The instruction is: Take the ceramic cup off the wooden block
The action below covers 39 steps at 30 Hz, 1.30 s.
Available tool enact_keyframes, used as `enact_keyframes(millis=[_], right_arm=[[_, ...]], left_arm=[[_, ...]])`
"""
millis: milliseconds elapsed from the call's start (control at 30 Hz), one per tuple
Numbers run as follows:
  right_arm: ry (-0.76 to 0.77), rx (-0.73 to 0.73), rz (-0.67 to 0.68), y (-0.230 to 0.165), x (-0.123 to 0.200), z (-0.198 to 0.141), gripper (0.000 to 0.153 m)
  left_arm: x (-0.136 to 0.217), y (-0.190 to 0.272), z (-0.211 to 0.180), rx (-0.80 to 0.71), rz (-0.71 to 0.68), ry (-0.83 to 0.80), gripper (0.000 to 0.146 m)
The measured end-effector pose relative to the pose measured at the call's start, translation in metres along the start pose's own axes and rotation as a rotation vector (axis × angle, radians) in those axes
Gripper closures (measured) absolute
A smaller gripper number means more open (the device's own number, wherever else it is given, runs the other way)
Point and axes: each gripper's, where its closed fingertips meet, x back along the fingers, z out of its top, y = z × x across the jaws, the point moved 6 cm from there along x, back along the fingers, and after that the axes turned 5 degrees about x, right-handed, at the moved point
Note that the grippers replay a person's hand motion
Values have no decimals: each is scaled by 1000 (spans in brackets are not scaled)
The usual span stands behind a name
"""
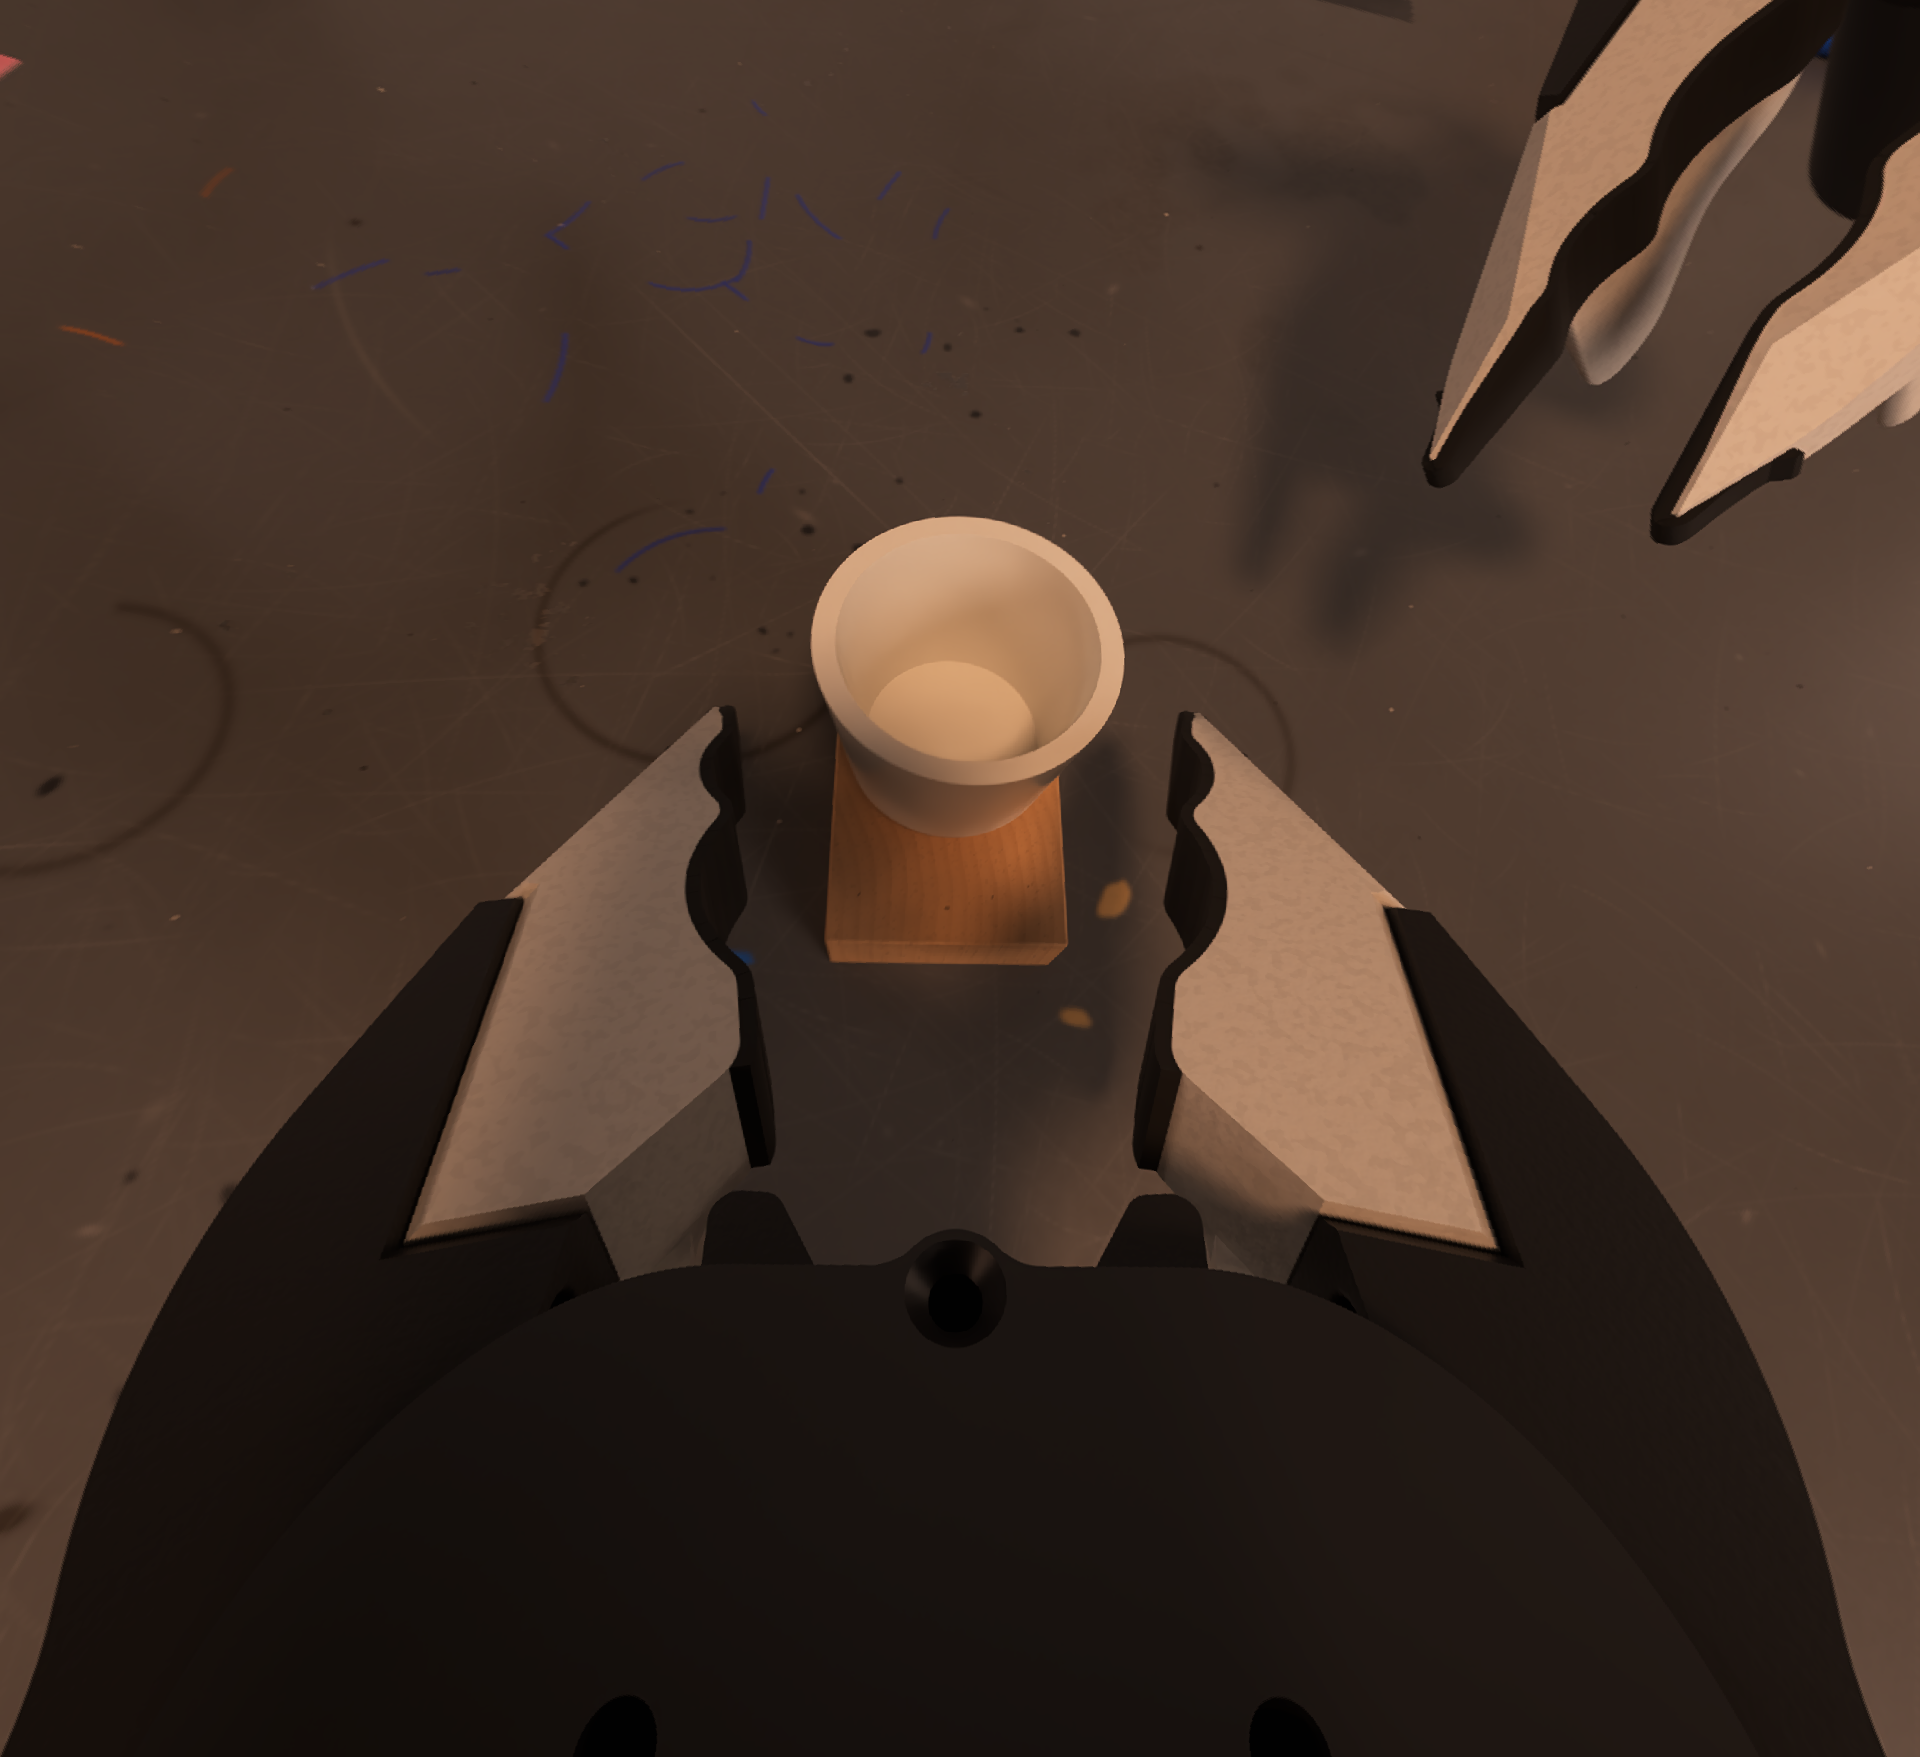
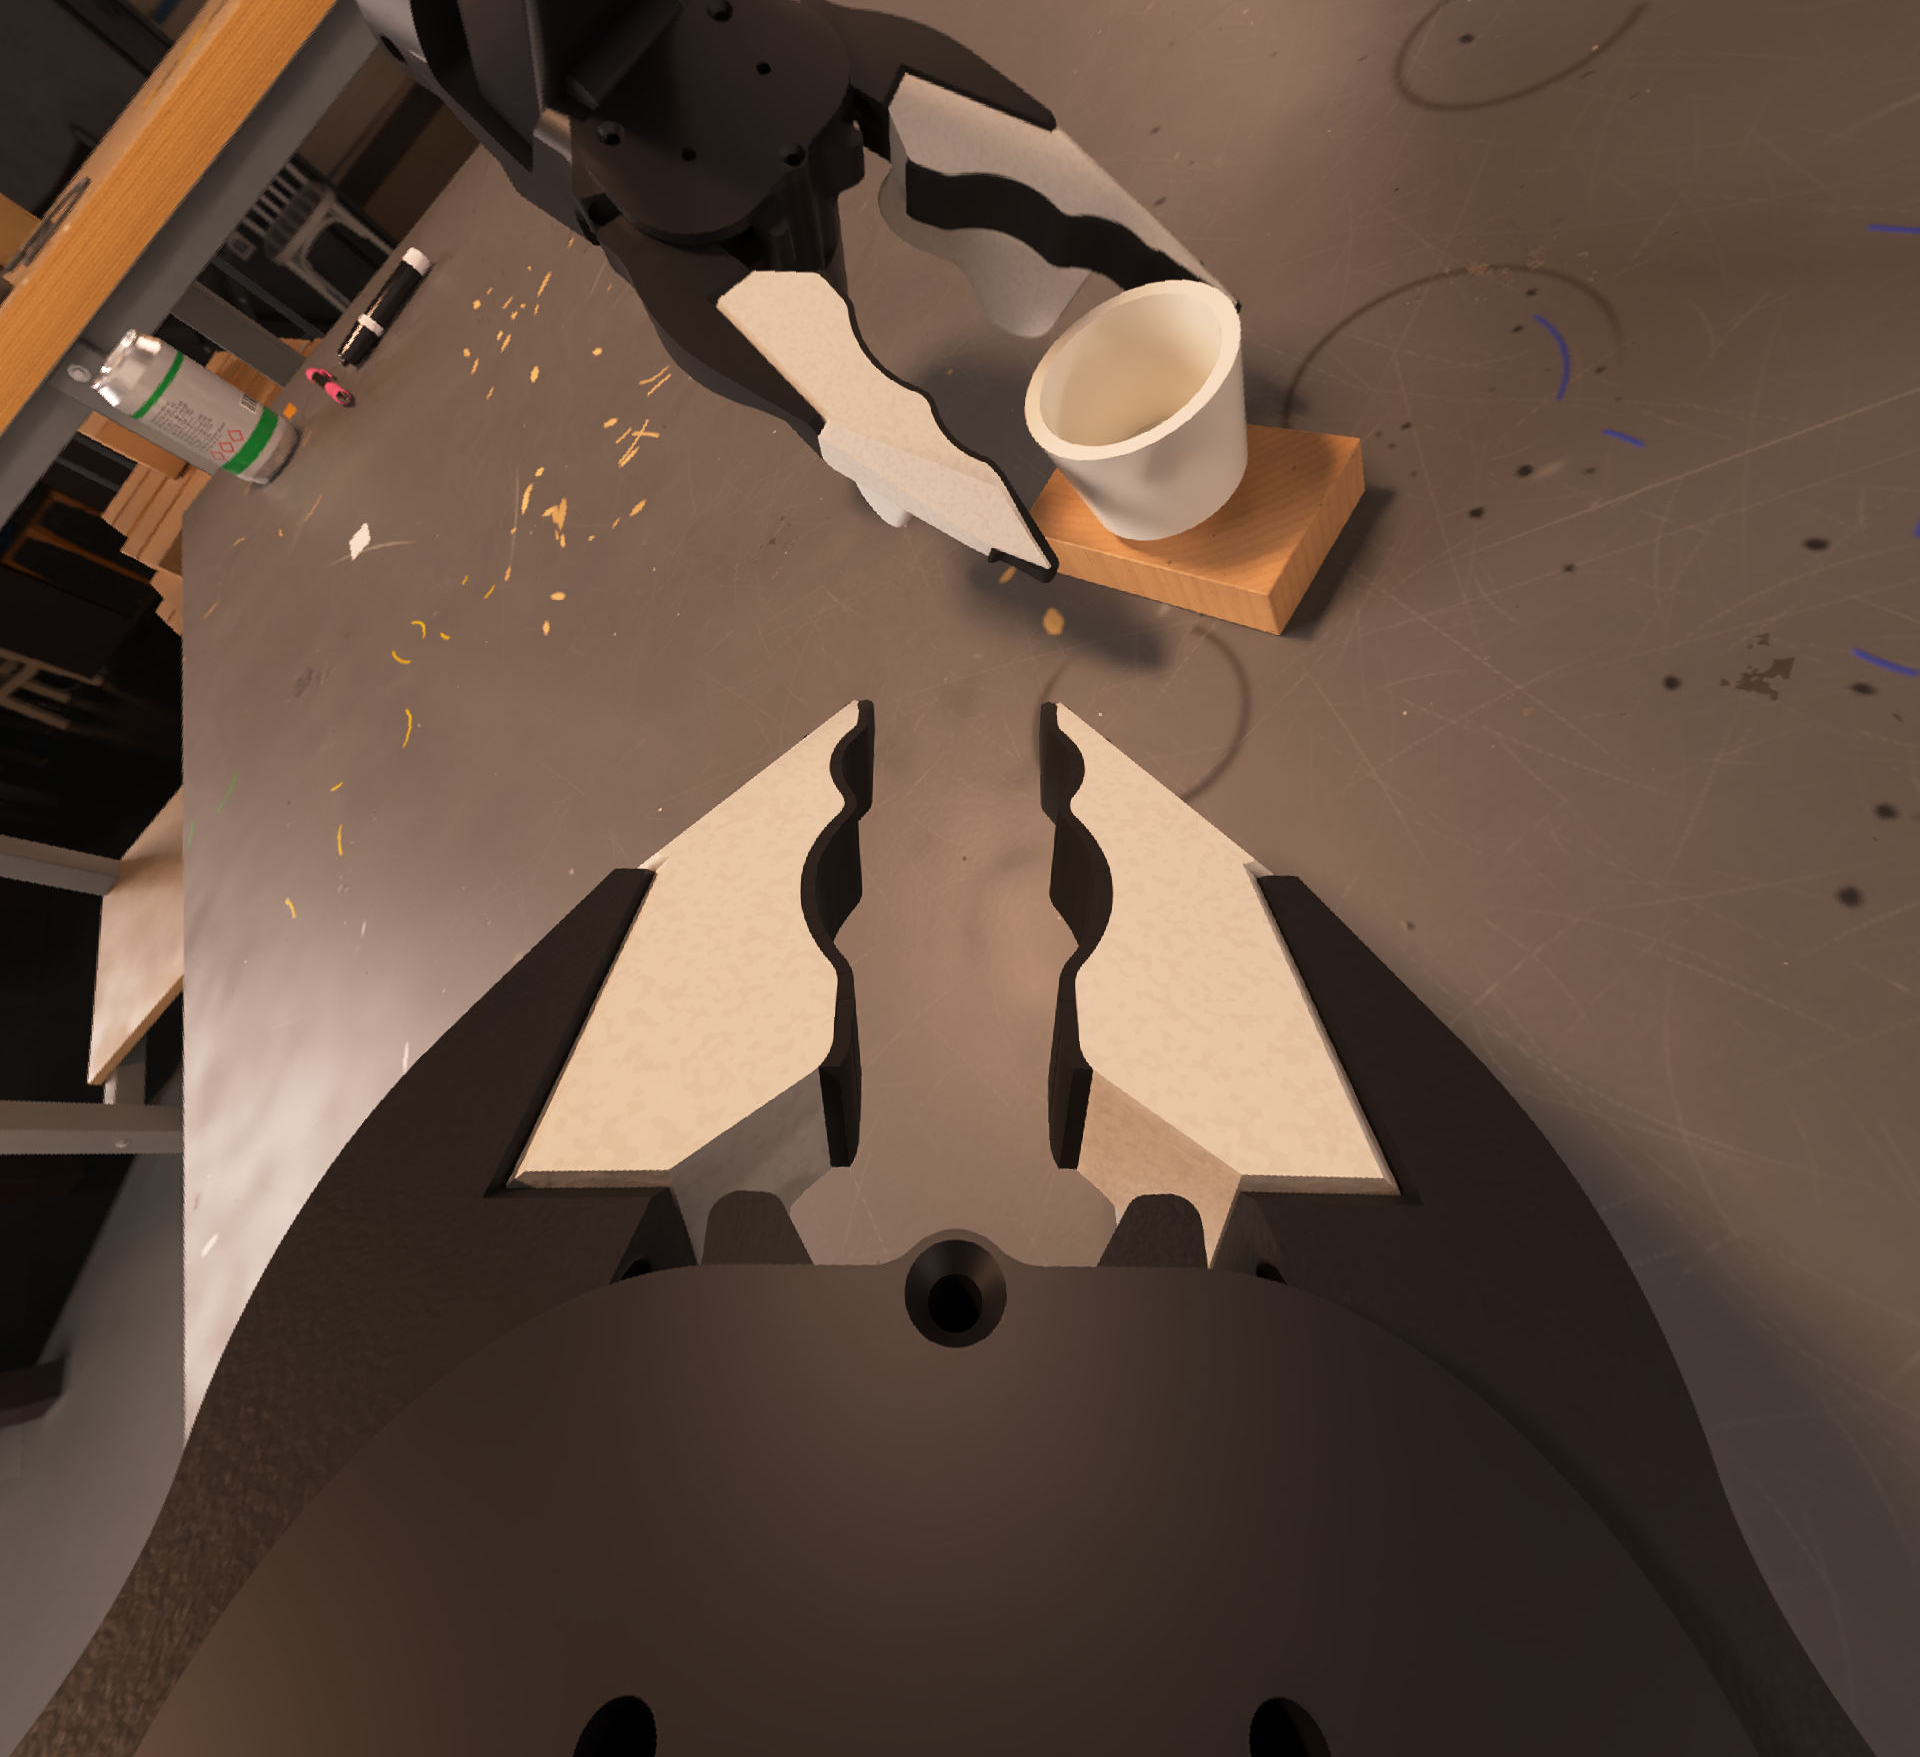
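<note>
Left gripper (image 1: 956,720) spread wide — ceramic cup (image 1: 966,668) upright on wooden block (image 1: 945,897), just ahead between the fingertips, untouched. Right gripper (image 2: 956,710) parted, empty — cup ahead-right.

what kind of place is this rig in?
Likely a workshop: a scratched, paint-flecked bench top, a spray can and marker lying on it, shelving with boxes behind.

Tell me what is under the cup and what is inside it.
The cup stands upright on a wooden block, which lies flat on the table. Inside, only its bare pale bottom shows; it looks empty. The block's top under the cup is covered.
</note>
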Motion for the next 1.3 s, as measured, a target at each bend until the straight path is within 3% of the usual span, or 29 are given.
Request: enact_keyframes(millis=[300,667,967,1067,1200,1300], right_arm=[[6,-23,14,6,3,-2,121],[-11,-3,-43,14,11,-2,121],[-244,38,-17,11,6,-29,122],[-321,97,-67,10,1,-33,125],[-374,101,-63,11,-9,-37,129],[-383,87,-31,10,-15,-39,141]], left_arm=[[-8,1,1,8,-7,0,89],[12,-3,-6,66,83,48,90],[57,0,-15,113,207,110,90],[75,6,-21,190,227,144,90],[96,13,-36,417,227,243,90],[110,18,-51,568,232,325,90]])
